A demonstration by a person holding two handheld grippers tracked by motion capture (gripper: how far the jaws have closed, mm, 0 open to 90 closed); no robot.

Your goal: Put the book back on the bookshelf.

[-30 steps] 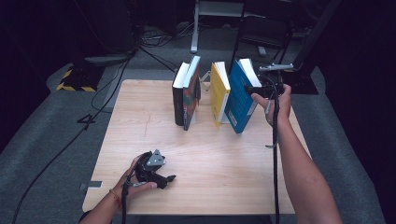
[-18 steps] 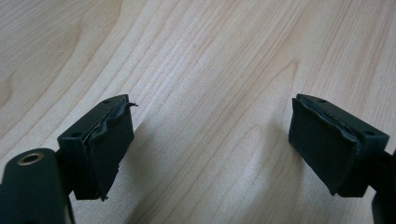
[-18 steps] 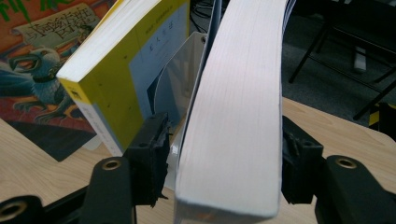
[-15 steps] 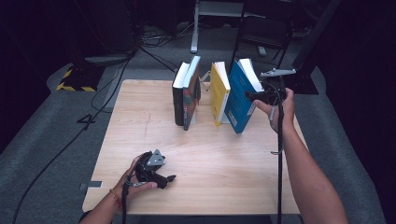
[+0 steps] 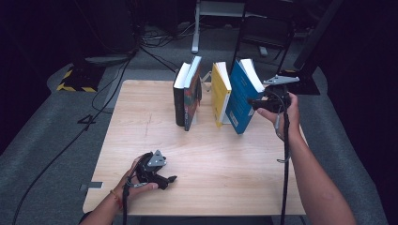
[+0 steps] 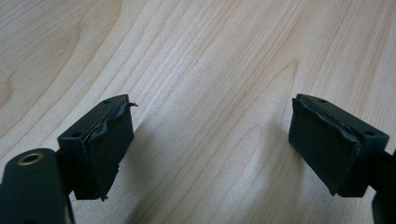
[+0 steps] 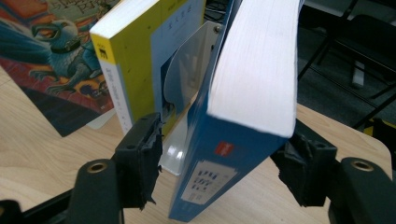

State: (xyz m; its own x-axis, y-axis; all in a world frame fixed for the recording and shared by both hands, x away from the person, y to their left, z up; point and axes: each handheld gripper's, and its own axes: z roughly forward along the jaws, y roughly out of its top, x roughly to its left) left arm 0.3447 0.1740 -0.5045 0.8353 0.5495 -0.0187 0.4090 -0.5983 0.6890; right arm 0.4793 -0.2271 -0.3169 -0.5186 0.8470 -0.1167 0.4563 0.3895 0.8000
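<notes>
Right gripper point(image 7: 219, 163) just been opening, straddling tilted blue paperback book point(image 7: 243, 107), pads clear; I fear topple off white bookend point(image 7: 187, 70). Left gripper point(image 6: 210, 144) wide, empty on wooden counter point(image 5: 225, 164).

Right gripper's jaws part around the blue book

The right gripper point(image 5: 256, 104), at the far right of the table point(image 5: 141, 122) in the high view, has just been opening its jaws: in the right gripper view the blue book point(image 7: 233, 140) stands between them with a gap showing on the left jaw's side, while the right jaw sits close against the book's page edge, contact there not clear. Compared with a second ago, the hand point(image 5: 284, 110) holding it sits a little further out to the right and slightly nearer the table's right edge. The blue book now leans with its top tipped to the right.
</notes>
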